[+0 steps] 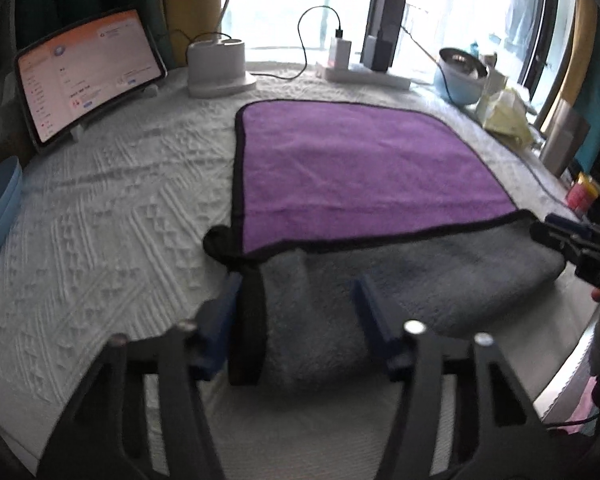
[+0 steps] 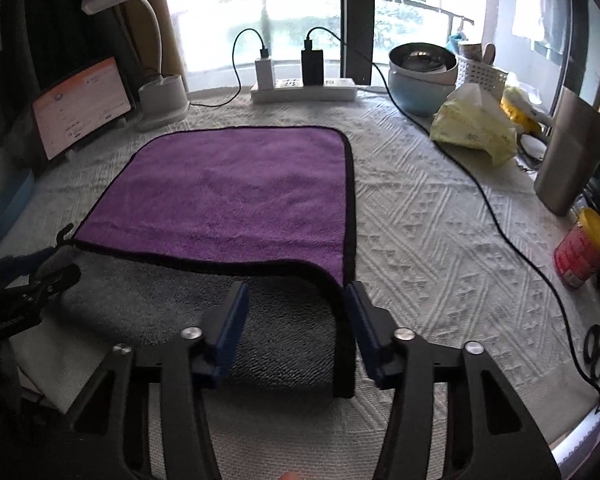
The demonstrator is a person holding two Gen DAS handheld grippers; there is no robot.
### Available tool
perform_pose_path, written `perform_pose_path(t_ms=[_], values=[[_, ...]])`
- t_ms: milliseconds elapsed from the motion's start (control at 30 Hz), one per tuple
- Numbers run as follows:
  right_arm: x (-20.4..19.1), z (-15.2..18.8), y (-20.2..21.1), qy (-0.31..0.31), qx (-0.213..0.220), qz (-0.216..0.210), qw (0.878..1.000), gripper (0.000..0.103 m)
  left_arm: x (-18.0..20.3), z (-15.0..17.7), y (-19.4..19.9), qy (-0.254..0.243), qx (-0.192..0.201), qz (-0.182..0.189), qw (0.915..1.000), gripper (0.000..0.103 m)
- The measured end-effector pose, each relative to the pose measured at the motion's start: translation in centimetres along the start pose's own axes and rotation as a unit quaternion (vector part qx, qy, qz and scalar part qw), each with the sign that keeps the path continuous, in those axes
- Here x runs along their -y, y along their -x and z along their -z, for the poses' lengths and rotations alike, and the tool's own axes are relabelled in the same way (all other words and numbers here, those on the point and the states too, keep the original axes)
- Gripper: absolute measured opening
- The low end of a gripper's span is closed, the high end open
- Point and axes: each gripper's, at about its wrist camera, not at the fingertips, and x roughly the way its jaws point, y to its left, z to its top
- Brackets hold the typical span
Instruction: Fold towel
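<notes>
A purple towel (image 1: 360,168) with black edging and a grey underside lies on the white textured tablecloth (image 1: 112,216). Its near edge is turned back, so a grey band (image 1: 400,280) shows along the front. My left gripper (image 1: 300,296) is open, its blue pads on either side of the towel's near left corner. My right gripper (image 2: 296,304) is open around the near right corner of the towel (image 2: 236,196), over the grey fold (image 2: 284,336). Each gripper shows at the edge of the other's view.
At the back stand a lit tablet (image 1: 88,76), a white lamp base (image 1: 216,68), a power strip with chargers (image 2: 304,88) and a bowl (image 2: 420,76). At the right lie a yellow tissue pack (image 2: 476,128), a black cable (image 2: 496,216), a red jar (image 2: 584,248) and scissors (image 2: 596,348).
</notes>
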Motion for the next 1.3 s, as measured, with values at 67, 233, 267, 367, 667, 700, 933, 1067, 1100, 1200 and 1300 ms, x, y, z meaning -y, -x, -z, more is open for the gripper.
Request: perform_pose_path(t_ms=[67, 233, 267, 367, 667, 700, 933, 1067, 1100, 1200, 1300], values=[[-0.1, 0.2, -0.3, 0.004, -0.004, -0.002, 1.000, 0.043, 0.2, 0.0, 0.0, -0.008, 0.003, -0.005, 0.9999, 0.043], [-0.5, 0.5, -0.5, 0.021, -0.005, -0.006, 1.000, 0.022, 0.5, 0.1, 0.3, -0.022, 0.009, -0.015, 0.9996, 0.023], [-0.6, 0.5, -0.5, 0.022, -0.005, -0.007, 1.000, 0.015, 0.5, 0.1, 0.4, -0.024, 0.011, -0.013, 0.9996, 0.019], [-0.7, 0.6, -0.2, 0.027, 0.003, -0.008, 1.000, 0.007, 0.7, 0.0, 1.2, -0.030, 0.023, -0.011, 0.9992, 0.016], [1.5, 0.3, 0.4, 0.011, 0.023, 0.035, 0.999, 0.056, 1.1, -0.4, 3.0, -0.036, 0.051, -0.003, 0.9981, 0.015], [1.7, 0.4, 0.3, 0.007, 0.019, 0.027, 0.999, 0.056, 1.1, -0.3, 3.3, -0.035, 0.054, 0.000, 0.9979, 0.015], [1.1, 1.4, -1.1, 0.013, -0.008, -0.010, 1.000, 0.042, 1.8, -0.7, 5.2, -0.042, 0.086, 0.014, 0.9953, 0.015], [0.2, 1.9, -0.9, 0.036, 0.004, -0.002, 0.999, 0.016, 2.2, -0.9, 6.0, -0.050, 0.098, 0.008, 0.9939, 0.015], [0.0, 1.9, -0.8, 0.039, 0.008, -0.001, 0.999, 0.015, 2.2, -0.9, 6.1, -0.050, 0.100, 0.008, 0.9938, 0.015], [-0.4, 1.9, 0.2, 0.055, 0.028, 0.007, 0.998, 0.014, 2.2, -1.1, 6.4, -0.050, 0.105, 0.005, 0.9932, 0.015], [-0.6, 1.3, 1.1, 0.058, 0.046, 0.006, 0.997, 0.013, 2.4, -1.3, 6.8, -0.055, 0.116, -0.001, 0.9917, 0.015]])
